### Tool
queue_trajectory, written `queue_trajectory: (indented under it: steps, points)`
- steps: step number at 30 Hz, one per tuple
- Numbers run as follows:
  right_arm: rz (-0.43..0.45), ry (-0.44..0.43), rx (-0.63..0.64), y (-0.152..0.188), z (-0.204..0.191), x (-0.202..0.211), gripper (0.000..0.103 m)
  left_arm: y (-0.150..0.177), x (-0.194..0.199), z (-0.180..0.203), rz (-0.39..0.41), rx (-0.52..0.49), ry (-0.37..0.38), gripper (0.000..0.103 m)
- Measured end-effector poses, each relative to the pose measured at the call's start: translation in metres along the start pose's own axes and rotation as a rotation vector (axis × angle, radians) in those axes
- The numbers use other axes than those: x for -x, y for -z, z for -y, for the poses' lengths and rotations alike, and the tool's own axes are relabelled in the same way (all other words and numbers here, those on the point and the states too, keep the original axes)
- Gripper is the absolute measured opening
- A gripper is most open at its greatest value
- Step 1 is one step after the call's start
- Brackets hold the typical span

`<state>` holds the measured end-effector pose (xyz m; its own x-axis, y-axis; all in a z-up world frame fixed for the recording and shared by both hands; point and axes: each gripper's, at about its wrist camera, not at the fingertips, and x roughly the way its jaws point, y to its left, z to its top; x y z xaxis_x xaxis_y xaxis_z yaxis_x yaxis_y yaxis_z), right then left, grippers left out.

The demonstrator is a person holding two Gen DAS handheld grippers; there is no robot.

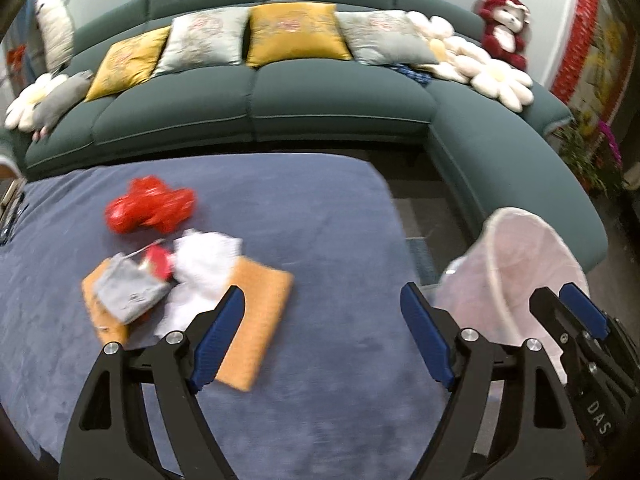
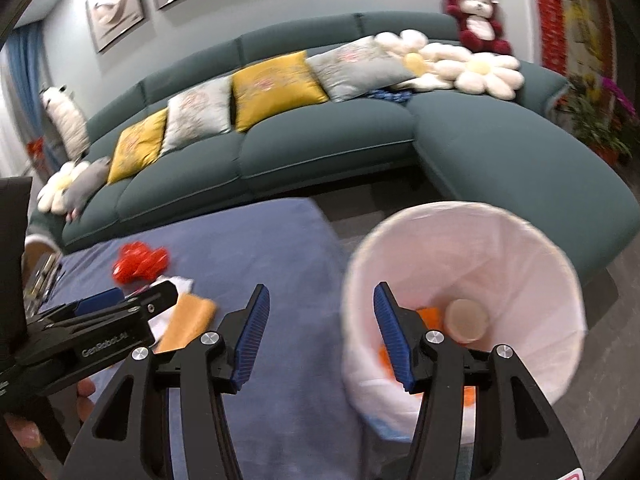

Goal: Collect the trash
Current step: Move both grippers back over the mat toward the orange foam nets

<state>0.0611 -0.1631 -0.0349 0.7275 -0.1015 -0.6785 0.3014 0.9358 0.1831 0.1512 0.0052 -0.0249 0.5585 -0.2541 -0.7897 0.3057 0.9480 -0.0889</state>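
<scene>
A pile of trash lies on the blue-covered table (image 1: 320,220): a crumpled red plastic bag (image 1: 150,208), white crumpled paper (image 1: 206,260), a grey wrapper (image 1: 128,290), a small red piece (image 1: 158,262) and an orange flat packet (image 1: 260,312). My left gripper (image 1: 322,308) is open and empty, just right of the pile. My right gripper (image 2: 318,312) is open and empty, over the table edge and the near rim of the white-lined bin (image 2: 480,240). The bin holds a paper cup (image 2: 467,318) and orange scraps (image 2: 430,314). The bin also shows in the left wrist view (image 1: 520,264).
A dark green corner sofa (image 1: 320,96) with yellow and grey cushions, flower pillows and plush toys stands behind the table. A red plush bear (image 1: 504,28) sits at the sofa's right end. Potted plants (image 1: 588,148) stand far right. The bin stands on the floor between table and sofa.
</scene>
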Motion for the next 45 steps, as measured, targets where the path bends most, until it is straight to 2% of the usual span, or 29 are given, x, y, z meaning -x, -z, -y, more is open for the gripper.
queue_trajectory:
  steps: [8,17,25,34,37,38,40,43,45]
  points:
    - [-0.088,-0.074,0.077,0.017,-0.073,-0.03,0.053,0.011,-0.003,-0.087,-0.002,0.091,-0.097,0.084]
    - [-0.204,-0.111,0.139,0.044,-0.137,-0.078,0.053,0.036,-0.021,-0.169,-0.054,0.186,-0.165,0.084]
    - [-0.281,-0.097,0.171,0.063,-0.169,-0.119,0.053,0.055,-0.048,-0.205,-0.103,0.207,-0.181,0.084]
    - [-0.33,-0.065,0.163,0.073,-0.177,-0.149,0.053,0.067,-0.077,-0.224,-0.139,0.216,-0.181,0.083]
    - [-0.331,-0.051,0.162,0.076,-0.177,-0.153,0.054,0.072,-0.083,-0.225,-0.152,0.219,-0.166,0.074]
    - [-0.33,-0.046,0.163,0.076,-0.177,-0.154,0.054,0.074,-0.086,-0.226,-0.162,0.224,-0.157,0.067]
    - [-0.33,-0.041,0.162,0.077,-0.177,-0.155,0.054,0.077,-0.085,-0.226,-0.154,0.224,-0.165,0.063]
    - [-0.324,-0.032,0.163,0.077,-0.177,-0.155,0.049,0.079,-0.082,-0.226,-0.144,0.214,-0.18,0.046]
    - [-0.319,-0.023,0.164,0.076,-0.176,-0.153,0.039,0.081,-0.078,-0.227,-0.14,0.211,-0.176,0.035]
